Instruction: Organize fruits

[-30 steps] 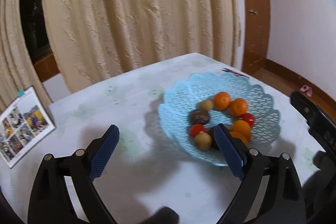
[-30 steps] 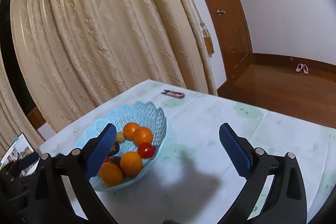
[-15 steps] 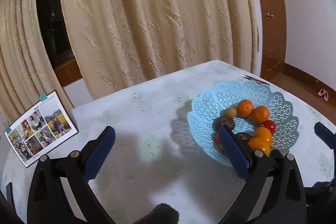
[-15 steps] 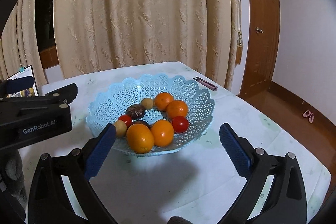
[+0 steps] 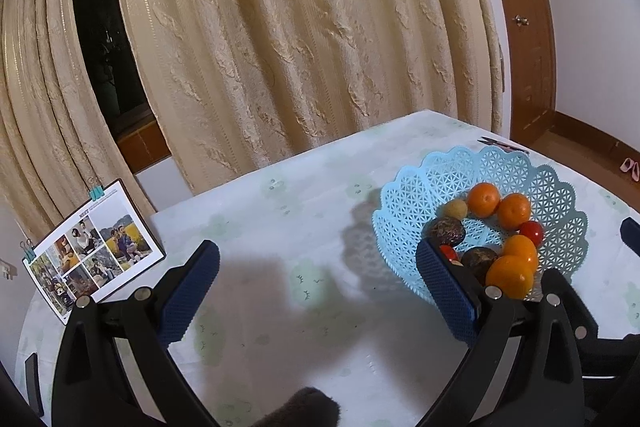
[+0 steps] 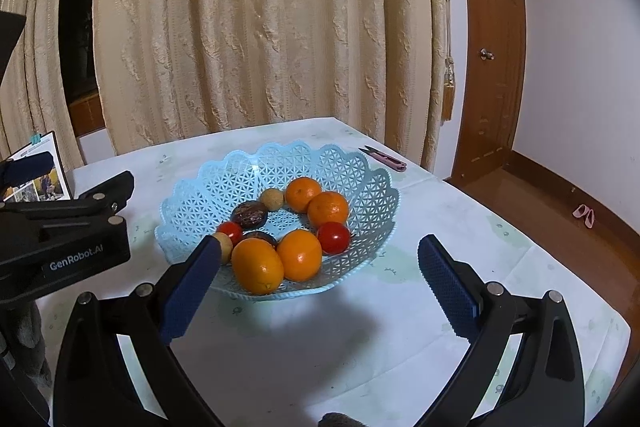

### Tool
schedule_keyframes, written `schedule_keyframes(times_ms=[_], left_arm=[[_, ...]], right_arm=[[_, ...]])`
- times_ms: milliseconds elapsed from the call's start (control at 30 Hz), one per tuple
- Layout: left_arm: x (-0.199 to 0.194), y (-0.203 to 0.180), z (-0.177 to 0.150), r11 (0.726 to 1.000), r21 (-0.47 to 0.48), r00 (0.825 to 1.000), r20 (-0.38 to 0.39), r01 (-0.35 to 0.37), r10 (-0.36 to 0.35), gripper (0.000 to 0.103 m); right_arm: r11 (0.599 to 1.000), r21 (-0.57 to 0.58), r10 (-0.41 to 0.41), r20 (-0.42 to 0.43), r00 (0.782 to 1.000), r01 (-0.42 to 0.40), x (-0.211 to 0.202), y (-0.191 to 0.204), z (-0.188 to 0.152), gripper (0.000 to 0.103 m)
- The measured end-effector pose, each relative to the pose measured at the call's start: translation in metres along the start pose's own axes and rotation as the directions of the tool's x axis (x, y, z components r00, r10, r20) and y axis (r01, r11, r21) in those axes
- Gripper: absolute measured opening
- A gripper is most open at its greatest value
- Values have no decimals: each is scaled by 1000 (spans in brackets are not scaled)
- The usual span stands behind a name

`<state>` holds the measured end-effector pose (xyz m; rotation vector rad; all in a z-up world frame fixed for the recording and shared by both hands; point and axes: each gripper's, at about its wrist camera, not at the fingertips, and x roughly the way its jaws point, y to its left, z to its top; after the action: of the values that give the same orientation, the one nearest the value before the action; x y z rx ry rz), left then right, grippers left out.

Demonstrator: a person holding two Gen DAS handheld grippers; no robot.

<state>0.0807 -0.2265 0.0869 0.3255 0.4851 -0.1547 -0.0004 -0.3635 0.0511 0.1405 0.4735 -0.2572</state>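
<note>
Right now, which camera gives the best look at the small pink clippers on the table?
The right wrist view: the pink clippers lie in full sight beyond the blue basket. In the left wrist view only their top edge peeks over the basket's far rim.

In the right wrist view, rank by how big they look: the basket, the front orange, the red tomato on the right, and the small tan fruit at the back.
1. basket
2. front orange
3. red tomato
4. tan fruit
The orange lies nearest the camera, which inflates it somewhat.
</note>
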Motion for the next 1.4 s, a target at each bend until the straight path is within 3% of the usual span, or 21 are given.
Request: schedule_keyframes(times_ms=[1200, 1400], left_arm=[[-1, -9, -5, 998, 52, 1000, 11, -19, 19, 98], [1, 6, -19, 1000, 31, 997, -74, -6, 9, 98]], right_arm=[[999, 19, -29, -3, 1000, 29, 3, -7, 0, 100], [999, 45, 3, -23, 1000, -2, 5, -12, 0, 100]])
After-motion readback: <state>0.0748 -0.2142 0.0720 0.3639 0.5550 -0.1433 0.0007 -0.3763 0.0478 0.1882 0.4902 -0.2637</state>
